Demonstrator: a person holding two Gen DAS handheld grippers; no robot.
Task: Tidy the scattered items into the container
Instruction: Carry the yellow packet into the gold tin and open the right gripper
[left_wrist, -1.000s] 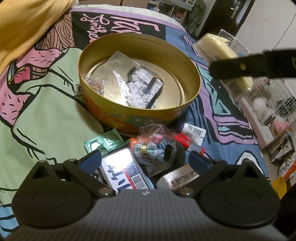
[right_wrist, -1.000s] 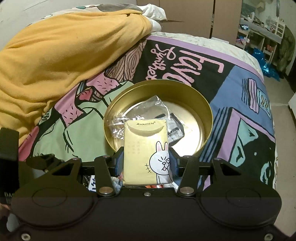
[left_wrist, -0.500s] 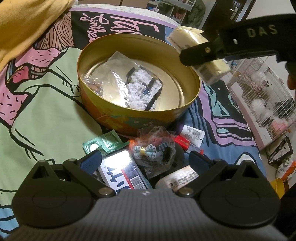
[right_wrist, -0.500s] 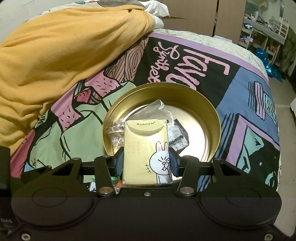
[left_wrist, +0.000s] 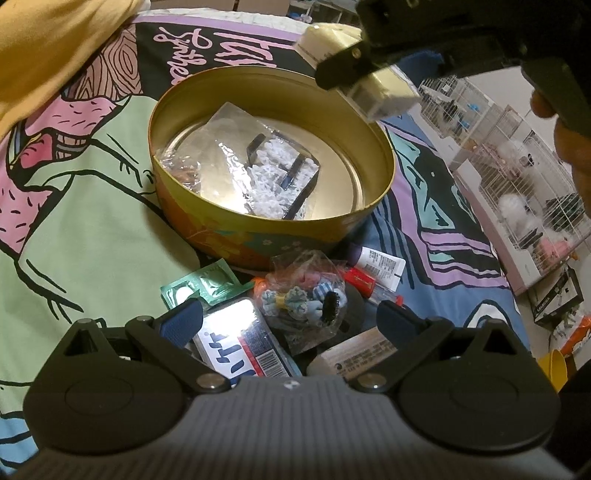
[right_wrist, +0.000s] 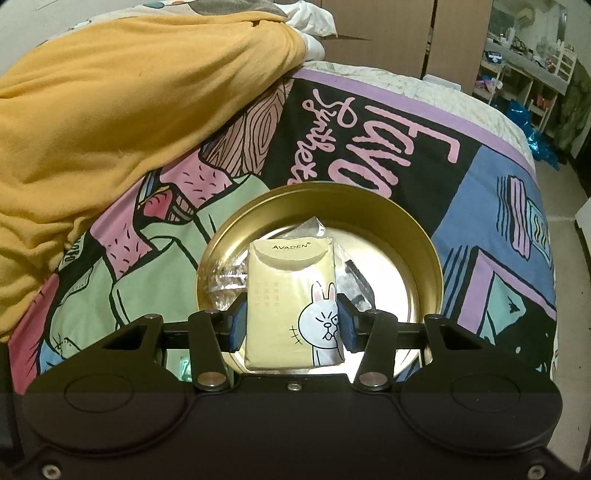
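The yellow tissue pack (right_wrist: 293, 306), printed with a cartoon rabbit, was clamped between the two blue pads of the right gripper (right_wrist: 291, 326), whose jaws stood partly closed against the pack's two long sides. The pack was held in the air above the round gold tin (right_wrist: 436, 266); from the left wrist view it hung over the tin's far right rim (left_wrist: 384, 162), clear of the metal. The tin sat on a cartoon-printed bedspread (right_wrist: 480, 177). Inside the tin lay a clear plastic bag (left_wrist: 236, 162) holding white lace pieces and dark strips, resting on the tin floor toward its left and middle.

The left gripper (left_wrist: 290, 317) was held low over the loose items at the near side of the tin. Its jaws stood wide open with nothing gripped; the blue pads were on either side of the clutter without pressing on it. Between and just beyond them lay a shiny white-and-blue packet (left_wrist: 240, 343), a clear bag of small hair clips (left_wrist: 306, 295), green foil sachets (left_wrist: 201, 286), a white tube (left_wrist: 380, 262), a red item (left_wrist: 360, 278) and a labelled wooden-looking block (left_wrist: 354, 360).

A yellow blanket (right_wrist: 129, 110) was heaped at the far left of the bed. A white wire cage (left_wrist: 517, 177) stood on the floor to the right.
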